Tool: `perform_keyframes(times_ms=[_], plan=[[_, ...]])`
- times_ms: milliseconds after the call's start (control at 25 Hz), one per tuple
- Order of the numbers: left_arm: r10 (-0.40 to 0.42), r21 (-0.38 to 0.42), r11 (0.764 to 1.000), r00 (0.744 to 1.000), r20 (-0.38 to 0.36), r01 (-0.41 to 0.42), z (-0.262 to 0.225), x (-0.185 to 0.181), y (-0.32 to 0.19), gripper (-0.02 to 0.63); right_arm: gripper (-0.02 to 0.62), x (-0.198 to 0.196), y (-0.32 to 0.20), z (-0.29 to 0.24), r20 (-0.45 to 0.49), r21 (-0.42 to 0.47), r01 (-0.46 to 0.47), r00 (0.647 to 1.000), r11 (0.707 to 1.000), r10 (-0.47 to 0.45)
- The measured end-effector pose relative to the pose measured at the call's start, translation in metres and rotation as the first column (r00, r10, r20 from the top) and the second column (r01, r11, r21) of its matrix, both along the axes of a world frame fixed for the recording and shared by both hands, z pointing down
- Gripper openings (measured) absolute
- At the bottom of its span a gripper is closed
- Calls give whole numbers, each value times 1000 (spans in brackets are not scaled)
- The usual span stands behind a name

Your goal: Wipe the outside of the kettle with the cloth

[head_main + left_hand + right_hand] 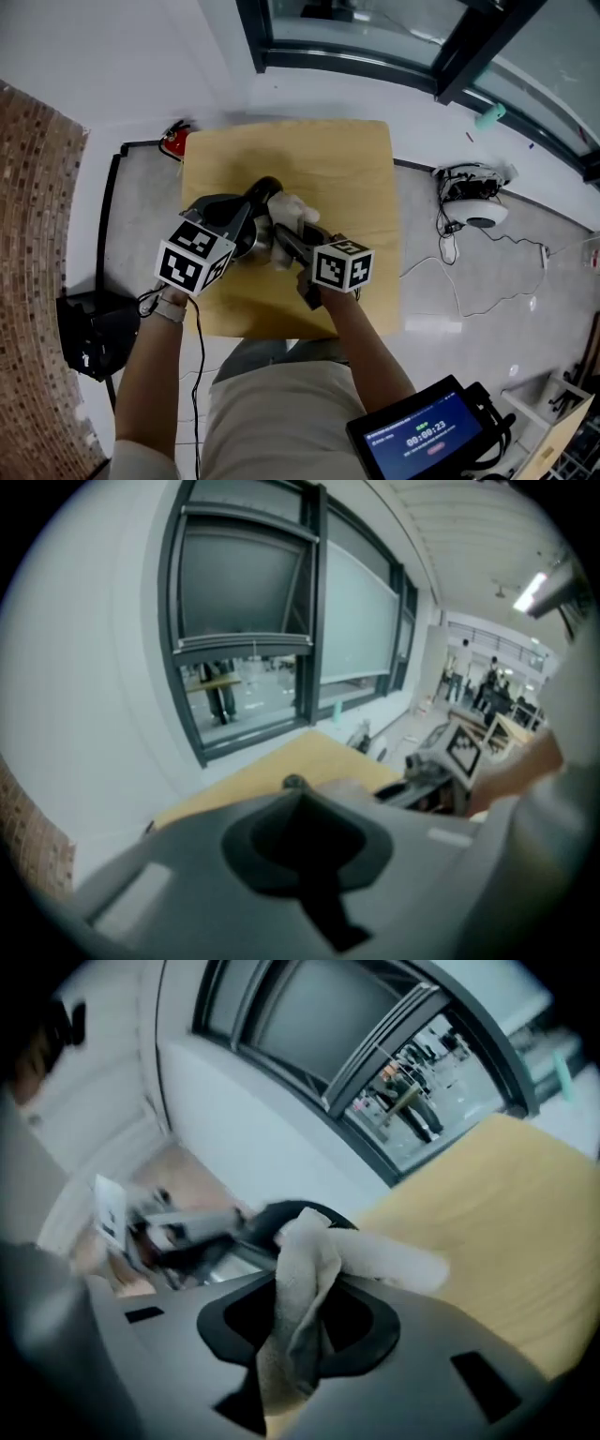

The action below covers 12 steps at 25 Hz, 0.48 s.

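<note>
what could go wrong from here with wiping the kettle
1. The cloth is bunched in the right gripper's jaws, with a loose end sticking out to the side. It may touch the kettle with only a small patch, or pull free.
2. The left gripper is over the kettle, but its hold can't be confirmed. A sideways push from the cloth might slide or tip the kettle on the table.

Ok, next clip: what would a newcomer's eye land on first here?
First, the white cloth bunched in the shut right gripper, right beside the steel kettle at the middle of the wooden table. After that, the dark screen showing a timer, at the lower right of the head view by the person's legs.
</note>
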<state>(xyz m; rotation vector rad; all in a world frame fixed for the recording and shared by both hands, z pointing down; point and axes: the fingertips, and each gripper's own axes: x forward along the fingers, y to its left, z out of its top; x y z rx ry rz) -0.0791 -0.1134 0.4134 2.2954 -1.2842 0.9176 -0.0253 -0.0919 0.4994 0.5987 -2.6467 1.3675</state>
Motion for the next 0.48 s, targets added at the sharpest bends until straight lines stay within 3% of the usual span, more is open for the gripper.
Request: perform_keyframes(times_ms=[40,80,120,200,320,400,480], plan=[[0,2,1000,1000,3,0,0,0,-1,0,117,-3,2,-26,129,4,-15,992,1000,14],[0,3,1000,1000,9,0,0,0,-1,-2,118,-6,3,-37,191,4,-31,981,1000,29],[-2,3,1000,1000,15,2,0,0,-2,0,118,-6,1,-32,168,6,-46,985,999,45],[-6,2,1000,1000,14,6,0,0,-2,0,118,8,-16,7,-39,-3,-84,996,996,84],[-26,14,1000,1000,-10,26,5,0,-6,0,118,45,-46,55,-334,78,-126,931,989,146],[-36,32,999,999,-40,38,11,-1,-7,0,141,55,-53,78,-432,134,-66,894,989,118],[-64,65,995,995,-81,69,9,-7,3,0,223,57,-47,74,-412,169,-23,907,985,92]])
